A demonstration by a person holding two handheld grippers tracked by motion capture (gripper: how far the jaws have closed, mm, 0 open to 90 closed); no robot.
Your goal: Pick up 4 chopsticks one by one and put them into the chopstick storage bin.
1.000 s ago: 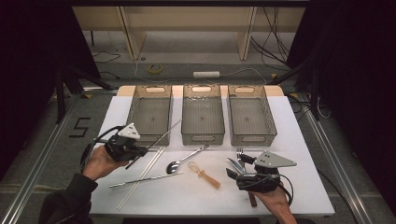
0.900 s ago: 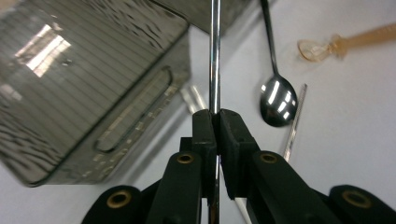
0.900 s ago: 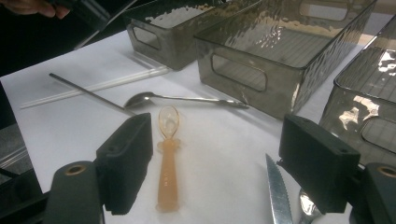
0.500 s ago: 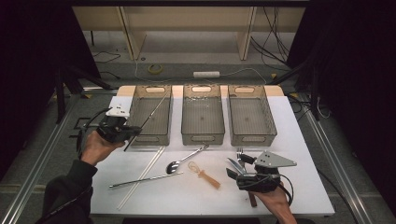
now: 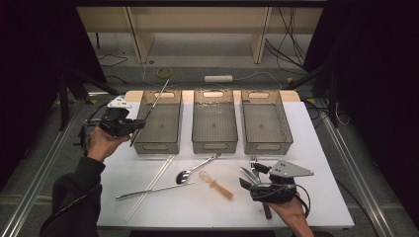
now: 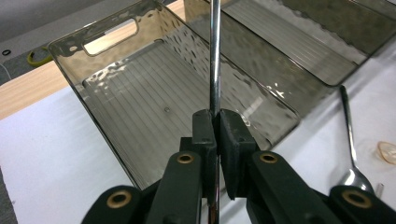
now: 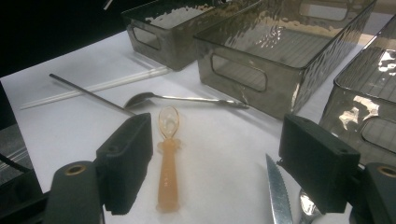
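Nearest me, my right gripper (image 5: 249, 180) sits low at the near right of the table (image 5: 321, 163), jaws spread wide and holding nothing. Between them, in the right gripper view, lie the orange spoon (image 7: 167, 158) and, at the right, a knife (image 7: 276, 196) blade. Past those, mid-table, a steel spoon (image 5: 196, 168) points toward the middle bin (image 5: 214, 121), and to its left lie a metal chopstick (image 5: 153, 190) and a pale pair (image 5: 150, 187) beside it.

Further out on the left, my left gripper (image 5: 136, 126) is raised by the left bin (image 5: 159, 121), jaws pressed together on a steel chopstick (image 5: 150, 111). The pinch sits low on the rod (image 6: 214, 51), so most of its length slants up and away over the bin toward the far rim.

To do this drop well, I judge I should bring the hand further over the bin and lower it until the rod lies nearly flat along the long axis, tip inside the far wall. Opening up from this height and tilt could let the long end strike the rim and tip the stick out onto the table. Let go slowly, low, both ends within the walls. The right bin (image 5: 267, 121) stands farthest from this work.
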